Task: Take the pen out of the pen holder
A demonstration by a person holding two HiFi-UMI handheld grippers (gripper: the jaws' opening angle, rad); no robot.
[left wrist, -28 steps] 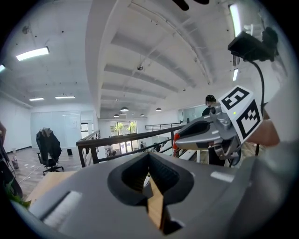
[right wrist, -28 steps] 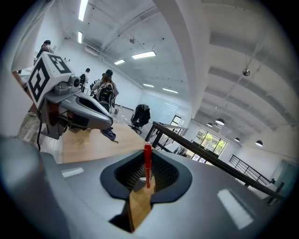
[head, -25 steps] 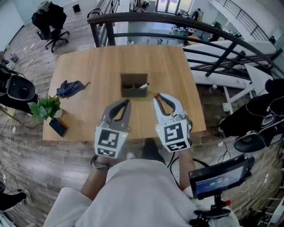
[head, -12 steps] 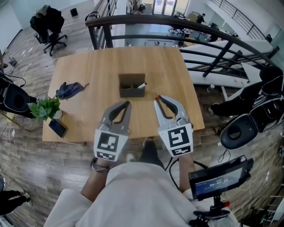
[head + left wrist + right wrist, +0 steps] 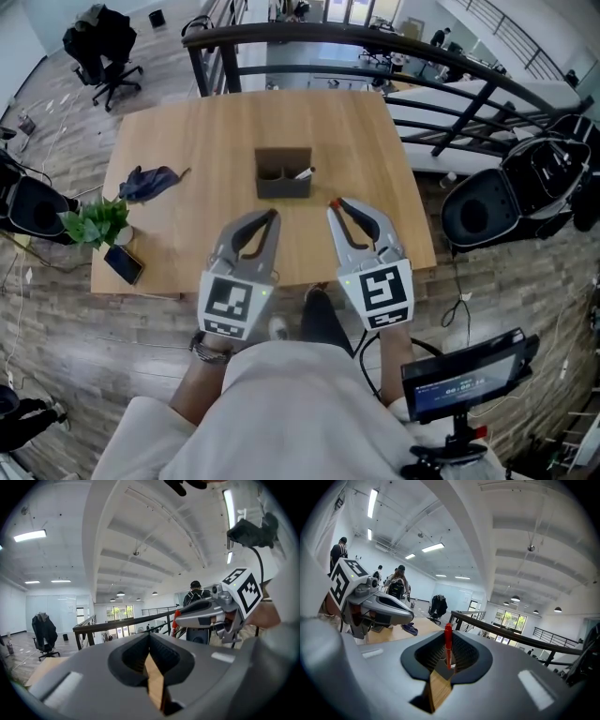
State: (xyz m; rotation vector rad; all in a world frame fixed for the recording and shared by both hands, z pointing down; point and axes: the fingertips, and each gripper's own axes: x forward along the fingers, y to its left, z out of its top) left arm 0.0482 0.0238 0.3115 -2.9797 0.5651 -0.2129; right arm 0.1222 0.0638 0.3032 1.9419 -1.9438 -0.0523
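Wooden table [image 5: 216, 122] beside a railing [image 5: 328, 37] bears pen holder [image 5: 284, 174], perhaps a phone [image 5: 124, 266].

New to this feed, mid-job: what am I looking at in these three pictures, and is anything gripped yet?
A person holds two hand-held claws, each with a marker cube. The head view looks down from the person's head at the left claw, the right claw and a wooden table. On it: a pen holder with a pen inside, a dark cloth, a small plant, a phone. The other two views ride on the claws, looking along them. The left claw is shut, empty; the right claw is shut on a thin red stick.
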